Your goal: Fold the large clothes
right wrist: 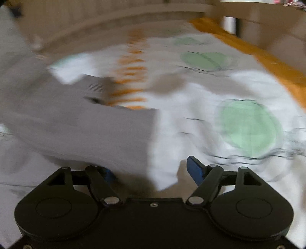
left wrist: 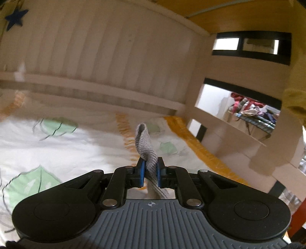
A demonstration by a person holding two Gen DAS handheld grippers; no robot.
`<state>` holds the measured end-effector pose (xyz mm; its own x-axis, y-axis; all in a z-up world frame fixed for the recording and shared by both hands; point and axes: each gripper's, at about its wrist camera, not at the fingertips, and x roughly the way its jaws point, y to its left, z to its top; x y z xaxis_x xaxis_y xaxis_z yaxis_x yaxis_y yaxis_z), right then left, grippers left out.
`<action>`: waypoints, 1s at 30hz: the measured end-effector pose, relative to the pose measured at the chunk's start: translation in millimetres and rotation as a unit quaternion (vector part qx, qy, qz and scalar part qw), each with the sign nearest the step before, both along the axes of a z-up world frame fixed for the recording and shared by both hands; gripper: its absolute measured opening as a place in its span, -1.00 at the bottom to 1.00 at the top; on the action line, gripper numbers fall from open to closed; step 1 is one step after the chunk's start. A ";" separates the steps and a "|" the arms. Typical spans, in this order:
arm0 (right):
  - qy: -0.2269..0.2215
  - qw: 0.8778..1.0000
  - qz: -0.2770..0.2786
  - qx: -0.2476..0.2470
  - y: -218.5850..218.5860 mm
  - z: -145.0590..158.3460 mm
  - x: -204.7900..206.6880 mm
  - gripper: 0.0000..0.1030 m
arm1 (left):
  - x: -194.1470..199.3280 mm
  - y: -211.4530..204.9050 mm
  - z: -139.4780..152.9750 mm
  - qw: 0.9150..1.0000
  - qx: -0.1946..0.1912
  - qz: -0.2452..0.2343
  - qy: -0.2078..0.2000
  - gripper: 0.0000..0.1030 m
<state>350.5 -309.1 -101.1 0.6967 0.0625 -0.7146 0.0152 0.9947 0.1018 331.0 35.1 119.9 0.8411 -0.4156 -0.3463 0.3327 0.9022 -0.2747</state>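
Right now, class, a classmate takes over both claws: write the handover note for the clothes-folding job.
Left claw: shut on a ribbed edge of the grey knit garment, lifted above the bed.
Right claw: open, holding nothing, low over the bedsheet at the garment's near edge.
Garment: mostly spread on the leaf-print sheet; the right view is blurred, so the shape is unclear.
Done: one edge picked up. No finished fold is visible.
Left: probably grip a second edge with the right claw, then fold the garment over.

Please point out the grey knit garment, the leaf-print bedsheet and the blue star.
grey knit garment [left wrist: 145, 145]: left wrist view, pinched ribbed edge.
leaf-print bedsheet [right wrist: 248, 126]: right wrist view, green leaf.
blue star [left wrist: 15, 17]: left wrist view, centre.
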 end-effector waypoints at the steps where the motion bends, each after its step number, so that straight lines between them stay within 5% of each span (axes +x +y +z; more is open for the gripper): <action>1: 0.010 1.000 -0.008 -0.004 -6.8 -2.8 1.2 0.48 | -0.7 6.6 -6.4 1.000 0.000 0.006 0.008 -0.78; 17: 0.025 0.999 0.011 -0.019 -11.3 -2.7 -8.6 0.73 | -29.8 116.0 -162.9 0.979 0.033 0.095 0.176 -0.77; 23: 0.055 0.996 0.042 -0.054 -1.0 2.9 -16.8 0.90 | -28.7 120.8 -206.1 0.963 0.086 0.106 0.231 -0.60; 27: 0.062 0.995 0.058 -0.058 -4.5 12.7 -26.7 0.90 | -36.2 124.2 -205.5 0.965 0.083 0.100 0.226 -0.49; 30: 0.022 0.998 0.060 -0.005 -12.9 31.4 -36.0 0.91 | -46.5 119.5 -188.3 0.968 0.099 0.121 0.198 -0.32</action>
